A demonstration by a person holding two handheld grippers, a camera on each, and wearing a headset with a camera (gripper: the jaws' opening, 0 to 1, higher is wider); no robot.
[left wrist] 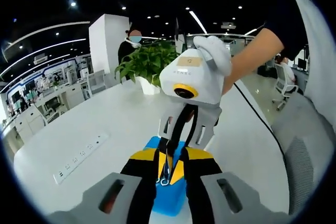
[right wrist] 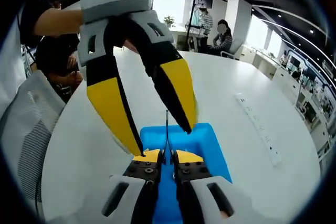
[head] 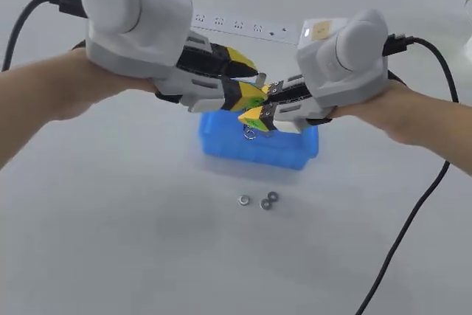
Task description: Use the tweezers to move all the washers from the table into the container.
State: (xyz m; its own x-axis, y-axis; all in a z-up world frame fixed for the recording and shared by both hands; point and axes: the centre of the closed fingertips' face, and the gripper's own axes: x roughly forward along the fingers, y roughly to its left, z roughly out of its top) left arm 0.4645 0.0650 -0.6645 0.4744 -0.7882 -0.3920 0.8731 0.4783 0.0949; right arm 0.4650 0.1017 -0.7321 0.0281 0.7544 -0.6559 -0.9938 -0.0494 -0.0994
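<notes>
A blue container (head: 287, 154) sits mid-table under both grippers. My right gripper (head: 254, 114) is shut on thin metal tweezers (right wrist: 167, 124), which point down over the container (right wrist: 202, 145). A small washer (head: 251, 135) hangs at the tweezer tips (left wrist: 166, 169), seen as a ring (left wrist: 164, 182) above the blue container (left wrist: 168, 203). My left gripper (head: 259, 85) is open, its yellow jaws standing on either side of the tweezers (right wrist: 161, 140). Three washers lie on the table in front of the container, one apart (head: 243, 200) and two touching (head: 269, 201).
A white power strip (head: 236, 23) lies at the far side of the table. The right gripper's black cable (head: 413, 219) trails across the table to the near right. A potted plant (left wrist: 149, 64) stands on the table's end. People are in the background.
</notes>
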